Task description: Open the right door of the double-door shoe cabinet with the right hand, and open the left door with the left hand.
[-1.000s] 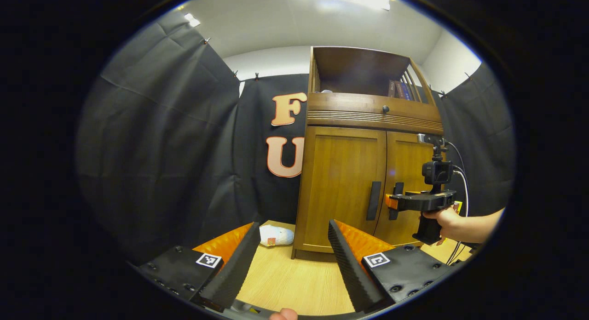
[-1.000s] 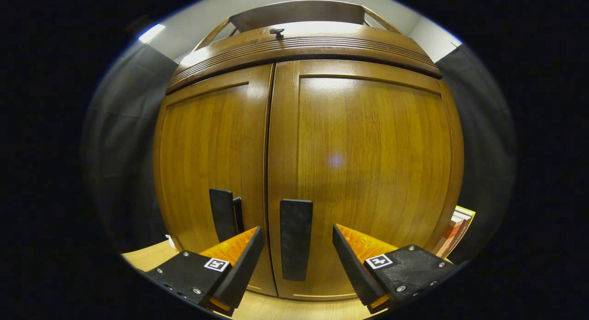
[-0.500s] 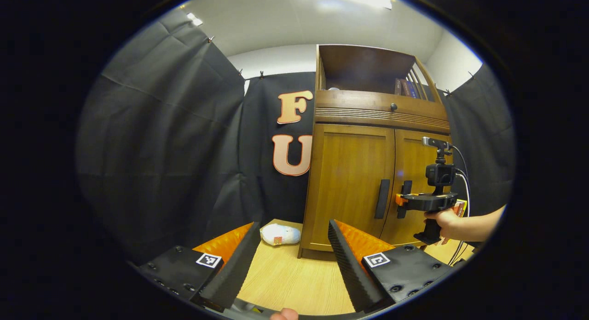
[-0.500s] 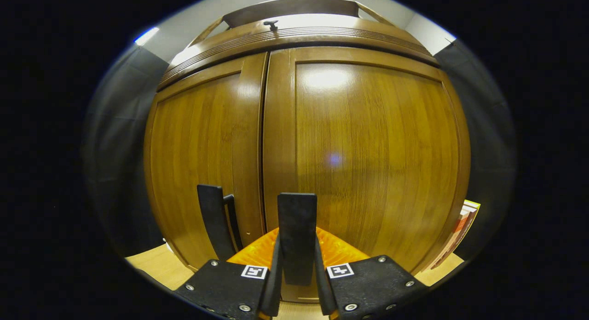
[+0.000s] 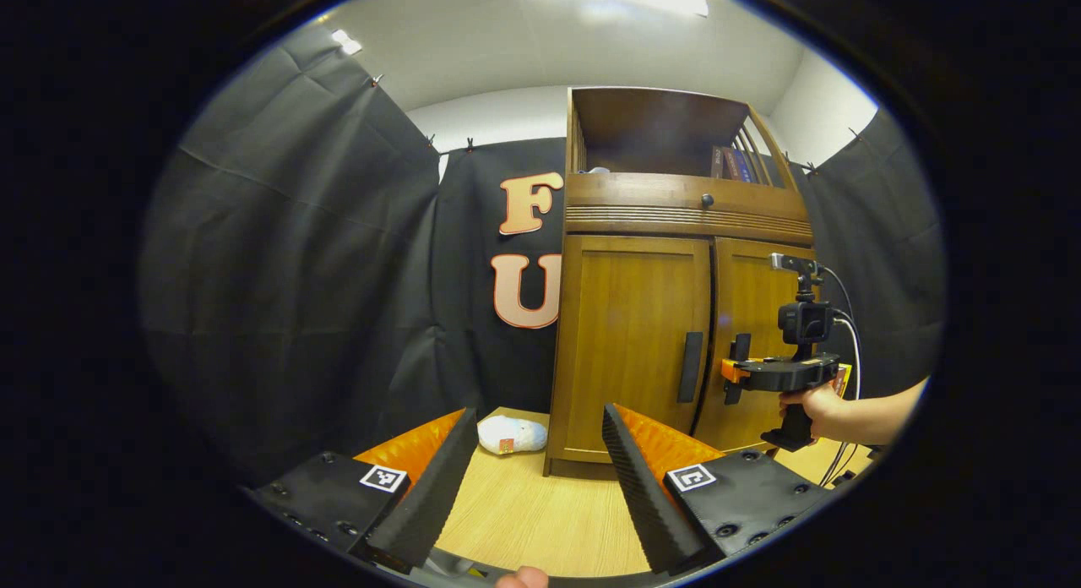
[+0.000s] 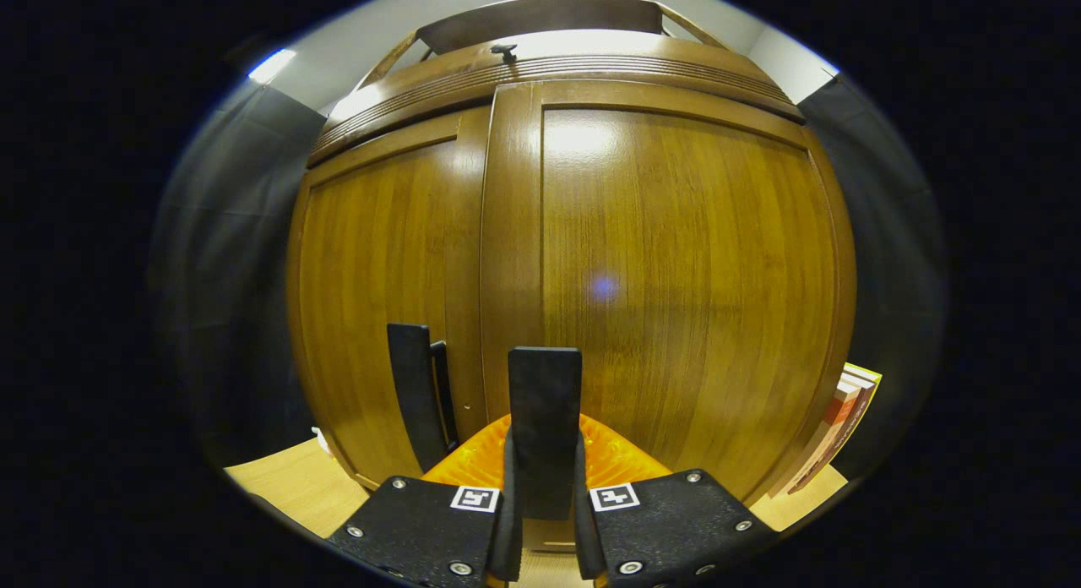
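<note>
Wooden floor [image 5: 540, 520] | right gripper [image 6: 543, 478] jaws clamp right door handle [image 6: 545, 402] | left gripper [image 5: 540, 478] jaws open, well short of cabinet [image 5: 633, 334]

In the left gripper view, the shoe cabinet [image 5: 676, 318] stands on the wooden floor [image 5: 540, 520] at about one o'clock, against the back curtain. A soft bundle [image 5: 509, 434] lies on the floor at the cabinet's left foot. The left door handle [image 5: 690, 367] sits just left of the right door handle [image 5: 740, 351]. Books [image 5: 730, 162] stand in the open top shelf, above the drawer knob [image 5: 707, 200]. At three o'clock, a hand [image 5: 812, 400] holds the right gripper [image 5: 731, 371] at the right door handle.
</note>
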The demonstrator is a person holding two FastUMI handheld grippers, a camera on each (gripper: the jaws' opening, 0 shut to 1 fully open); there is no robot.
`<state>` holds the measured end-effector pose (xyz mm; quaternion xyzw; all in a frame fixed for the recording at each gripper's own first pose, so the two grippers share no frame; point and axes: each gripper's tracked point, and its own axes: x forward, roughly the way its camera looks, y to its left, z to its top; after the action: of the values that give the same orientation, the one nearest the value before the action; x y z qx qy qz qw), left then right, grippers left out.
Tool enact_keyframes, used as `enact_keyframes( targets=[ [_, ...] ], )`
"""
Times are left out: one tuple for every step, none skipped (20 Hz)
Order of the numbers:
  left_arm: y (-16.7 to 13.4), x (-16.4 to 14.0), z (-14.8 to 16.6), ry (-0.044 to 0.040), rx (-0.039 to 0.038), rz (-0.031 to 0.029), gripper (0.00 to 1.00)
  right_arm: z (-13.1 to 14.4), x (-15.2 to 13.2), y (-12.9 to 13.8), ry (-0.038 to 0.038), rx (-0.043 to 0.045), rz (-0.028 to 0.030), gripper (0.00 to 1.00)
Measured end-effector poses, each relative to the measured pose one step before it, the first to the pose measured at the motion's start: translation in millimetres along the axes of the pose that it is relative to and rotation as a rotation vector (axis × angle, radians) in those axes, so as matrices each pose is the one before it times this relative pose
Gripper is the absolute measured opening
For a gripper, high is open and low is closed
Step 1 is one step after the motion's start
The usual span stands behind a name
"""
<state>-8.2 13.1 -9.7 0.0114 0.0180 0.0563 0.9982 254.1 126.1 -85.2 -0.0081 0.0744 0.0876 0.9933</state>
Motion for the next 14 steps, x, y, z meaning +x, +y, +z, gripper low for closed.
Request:
enact_keyframes(
  targets=[
    [-2.83, -2.72, -1.05, 0.00232, 0.00138, -0.00485, 0.96, 0.63, -6.91, 1.74, -0.00514, 0.00676, 0.00761, 0.25],
    [-1.95, -2.4, -0.89, 0.00216, 0.00098, -0.00485, 0.99, 0.86, -11.15, 0.35, -0.00128, 0.0077, 0.00589, 0.25],
    [-3.09, -2.25, 0.15, 0.00111, 0.00274, -0.00605, 0.99, -0.13, -10.7, -0.59, 0.00158, 0.00122, 0.00763, 0.25],
    [-3.05, -1.44, 0.36, 0.00053, 0.00305, -0.00629, 0.96, 1.23, -8.76, -3.42, -0.0019, -0.00062, 0.0071, 0.25],
    [-3.47, -1.01, -0.3, 0.00065, 0.00115, -0.00773, 0.99, 0.12, -9.89, -1.59, -0.00211, 0.00259, 0.00678, 0.22],
    [-3.71, -0.52, 0.71, 0.00001, 0.00005, -0.00805, 0.99, -0.48, -9.34, -1.52, 0.00093, 0.00559, 0.00559, 0.25],
    [-3.16, -0.23, 0.07, 0.00076, -0.00405, -0.00845, 0.99, 0.72, -8.85, -2.24, 0.00249, 0.00421, 0.00364, 0.25],
    [-4.43, -0.08, 1.96, -0.00134, -0.00624, -0.00815, 0.96, 1.75, -5.7, -2.24, 0.00109, -0.0011, 0.00089, 0.25],
    [-4.08, -0.86, 1.65, -0.0027, -0.00532, -0.00932, 0.93, -1.12, -7.33, -3.43, 0.00145, -0.00451, -0.00013, 0.25],
    [-5.42, -1.36, 2.24, -0.00333, -0.00257, -0.0107, 0.94, -1.36, -7.84, -3.63, 0.00158, -0.00629, 0.00025, 0.25],
    [-5.71, 0.56, -0.95, -0.00141, 0.0012, -0.01013, 0.95, -0.5, -7.57, -4.01, 0.00131, -0.00311, -0.00112, 0.25],
    [-5.57, 0.18, -1.37, 0.00008, 0.00314, -0.01006, 0.96, 0.23, -6.12, -3.19, 0.00139, 0.00016, -0.00194, 0.25],
    [-5.39, -2.6, -1.53, -0.00036, 0.00326, -0.01149, 0.97, -0.33, -5.67, -3.47, 0.00105, 0.00265, -0.00283, 0.25],
    [-5.11, -0.49, -0.38, -0.00012, 0.00076, -0.01021, 0.98, 0.4, -5.34, -4.13, -0.00022, 0.00237, -0.00459, 0.25]
  ],
)
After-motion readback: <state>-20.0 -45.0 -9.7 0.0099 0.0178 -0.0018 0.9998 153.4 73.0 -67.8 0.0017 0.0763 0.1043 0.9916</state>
